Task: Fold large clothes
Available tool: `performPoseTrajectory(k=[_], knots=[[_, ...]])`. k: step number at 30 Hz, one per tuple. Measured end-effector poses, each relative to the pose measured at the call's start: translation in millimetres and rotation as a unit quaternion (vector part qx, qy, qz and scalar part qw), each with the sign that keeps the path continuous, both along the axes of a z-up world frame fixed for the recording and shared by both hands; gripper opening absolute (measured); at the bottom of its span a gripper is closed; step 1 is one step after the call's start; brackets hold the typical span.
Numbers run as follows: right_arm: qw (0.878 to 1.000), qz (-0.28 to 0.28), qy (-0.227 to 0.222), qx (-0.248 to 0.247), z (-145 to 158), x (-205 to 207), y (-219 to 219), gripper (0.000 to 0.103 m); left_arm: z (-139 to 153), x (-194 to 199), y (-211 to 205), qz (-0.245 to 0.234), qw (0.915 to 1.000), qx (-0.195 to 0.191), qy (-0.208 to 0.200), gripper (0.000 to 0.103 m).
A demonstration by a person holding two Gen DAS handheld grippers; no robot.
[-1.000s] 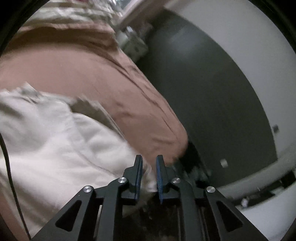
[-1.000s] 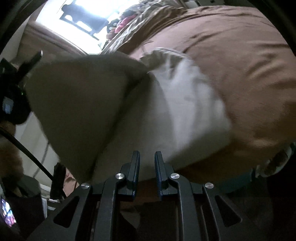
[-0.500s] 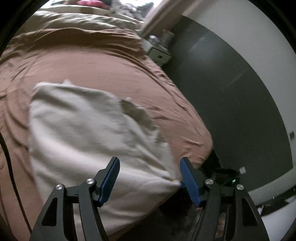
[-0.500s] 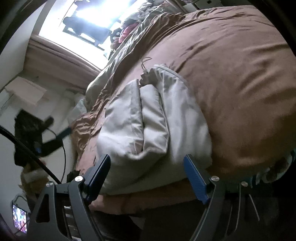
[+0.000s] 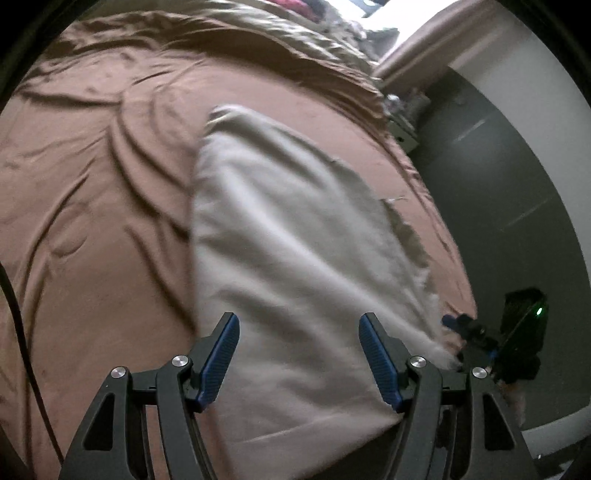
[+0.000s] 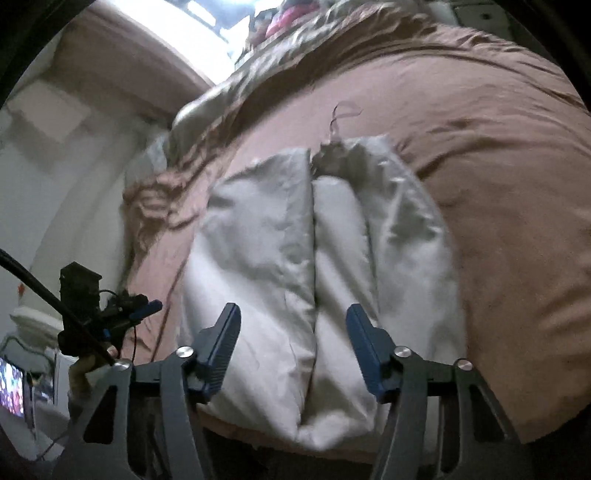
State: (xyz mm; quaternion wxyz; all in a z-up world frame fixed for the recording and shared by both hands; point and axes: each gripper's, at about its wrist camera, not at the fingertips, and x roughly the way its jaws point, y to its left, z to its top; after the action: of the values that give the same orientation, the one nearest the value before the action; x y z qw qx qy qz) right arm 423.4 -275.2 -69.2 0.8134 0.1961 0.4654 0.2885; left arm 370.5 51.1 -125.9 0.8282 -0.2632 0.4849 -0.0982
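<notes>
A cream garment (image 5: 295, 258) lies folded on the brown bedspread (image 5: 92, 184) near the bed's front edge. In the right wrist view the garment (image 6: 314, 277) shows as folded layers with a seam down the middle. My left gripper (image 5: 299, 354) is open and empty above its near end. My right gripper (image 6: 293, 349) is open and empty above the garment's near edge. The right gripper also shows at the far right of the left wrist view (image 5: 465, 328), and the left gripper at the left of the right wrist view (image 6: 125, 310).
A dark grey wall (image 5: 517, 184) runs along the bed's right side, with a small nightstand (image 5: 402, 125) at its far end. Crumpled bedding and pillows (image 6: 207, 122) lie at the head of the bed. A bright window (image 6: 207, 22) is behind.
Both grippers were shut on the garment a second ago and opened, letting it fall on the bed. Since then both have pulled back and the view has shifted over the folded garment.
</notes>
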Motion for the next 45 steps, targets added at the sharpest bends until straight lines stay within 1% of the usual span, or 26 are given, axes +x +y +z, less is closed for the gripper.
performPoseTrajectory(k=[2, 5, 10, 11, 12, 14, 16, 17, 18, 20, 22, 25, 26, 27, 31, 33, 34, 35, 37, 38, 40, 41, 42, 45], knots=[[0.999, 0.012, 0.022, -0.027, -5.5, 19.2, 11.9, 0.057, -10.5, -3.3, 6.9, 0.005, 0.9999, -0.001, 0.009, 0.069], [0.997, 0.034, 0.054, -0.037, -12.0, 44.1, 28.8, 0.055, -28.7, -6.8, 11.2, 0.012, 0.9997, -0.004, 0.022, 0.069], [0.993, 0.066, 0.089, -0.048, -24.2, 75.1, 55.0, 0.054, -51.1, -11.5, 10.5, 0.014, 0.9992, -0.015, 0.035, 0.069], [0.992, 0.066, 0.091, -0.051, -26.1, 80.2, 58.4, 0.052, -54.4, -11.8, 10.0, 0.014, 0.9991, -0.017, 0.036, 0.069], [0.992, 0.068, 0.093, -0.050, -27.2, 84.5, 59.5, 0.043, -56.5, -12.1, 9.9, 0.014, 0.9991, -0.018, 0.036, 0.069], [0.991, 0.080, 0.095, -0.044, -27.8, 90.6, 67.7, 0.035, -59.3, -11.6, 9.2, 0.013, 0.9992, -0.016, 0.034, 0.069], [0.990, 0.090, 0.093, -0.054, -27.5, 99.5, 81.1, 0.031, -60.7, -10.5, 7.4, 0.010, 0.9993, -0.015, 0.033, 0.069], [0.989, 0.093, 0.092, -0.062, -29.8, 102.7, 87.0, 0.023, -61.7, -9.3, 6.1, 0.008, 0.9993, -0.016, 0.034, 0.069], [0.990, 0.091, 0.090, -0.065, -31.0, 104.7, 89.0, 0.010, -62.5, -8.0, 4.5, 0.004, 0.9992, -0.016, 0.035, 0.069], [0.992, 0.080, 0.074, -0.064, -27.1, 105.0, 87.2, 0.001, -61.3, -6.7, 1.8, -0.001, 0.9993, -0.013, 0.034, 0.069], [0.994, 0.070, 0.042, -0.072, -15.4, 95.2, 81.2, 0.001, -55.7, -5.4, -5.1, -0.010, 0.9995, 0.001, 0.031, 0.069], [0.997, 0.055, 0.016, -0.054, -0.9, 86.3, 69.9, 0.000, -47.3, -3.9, -14.3, -0.025, 0.9992, 0.018, 0.026, 0.069], [0.995, 0.078, 0.010, -0.055, -0.5, 84.8, 67.0, 0.000, -44.5, -2.9, -17.1, -0.029, 0.9990, 0.022, 0.025, 0.069], [0.996, 0.075, 0.009, -0.052, -1.0, 82.8, 63.1, 0.000, -42.3, -1.9, -18.8, -0.031, 0.9989, 0.025, 0.025, 0.069], [0.996, 0.061, 0.018, -0.055, -21.4, 77.7, 51.6, 0.000, -38.9, 1.2, -22.7, -0.035, 0.9984, 0.040, 0.017, 0.069], [0.997, 0.054, 0.031, -0.050, -35.8, 78.6, 49.5, 0.001, -44.5, 3.5, -24.8, -0.032, 0.9981, 0.047, 0.022, 0.069], [0.997, 0.055, 0.032, -0.048, -41.3, 79.0, 52.5, 0.001, -47.3, 5.5, -28.1, -0.033, 0.9981, 0.046, 0.026, 0.067], [0.997, 0.055, 0.034, -0.046, -42.4, 78.4, 53.9, 0.002, -48.4, 6.0, -30.2, -0.032, 0.9976, 0.055, 0.026, 0.066], [0.997, 0.054, 0.041, -0.044, -37.0, 76.4, 53.8, 0.003, -46.1, 7.5, -33.9, -0.037, 0.9966, 0.069, 0.024, 0.063], [0.997, 0.053, 0.040, -0.049, -30.9, 74.5, 52.4, 0.007, -44.6, 8.5, -35.3, -0.040, 0.9962, 0.074, 0.024, 0.062], [0.997, 0.049, 0.022, -0.057, -18.8, 72.4, 52.5, 0.025, -43.0, 11.5, -36.1, -0.042, 0.9961, 0.073, 0.026, 0.061], [0.997, 0.050, 0.018, -0.054, -12.9, 70.4, 48.4, 0.056, -43.0, 10.5, -35.6, -0.041, 0.9962, 0.071, 0.027, 0.061], [0.997, 0.051, 0.016, -0.048, -11.9, 69.0, 47.0, 0.084, -43.8, 11.5, -35.3, -0.040, 0.9964, 0.070, 0.028, 0.061], [0.998, 0.056, 0.016, -0.032, -12.6, 63.8, 35.0, 0.085, -44.9, 10.8, -33.7, -0.037, 0.9967, 0.068, 0.027, 0.061]])
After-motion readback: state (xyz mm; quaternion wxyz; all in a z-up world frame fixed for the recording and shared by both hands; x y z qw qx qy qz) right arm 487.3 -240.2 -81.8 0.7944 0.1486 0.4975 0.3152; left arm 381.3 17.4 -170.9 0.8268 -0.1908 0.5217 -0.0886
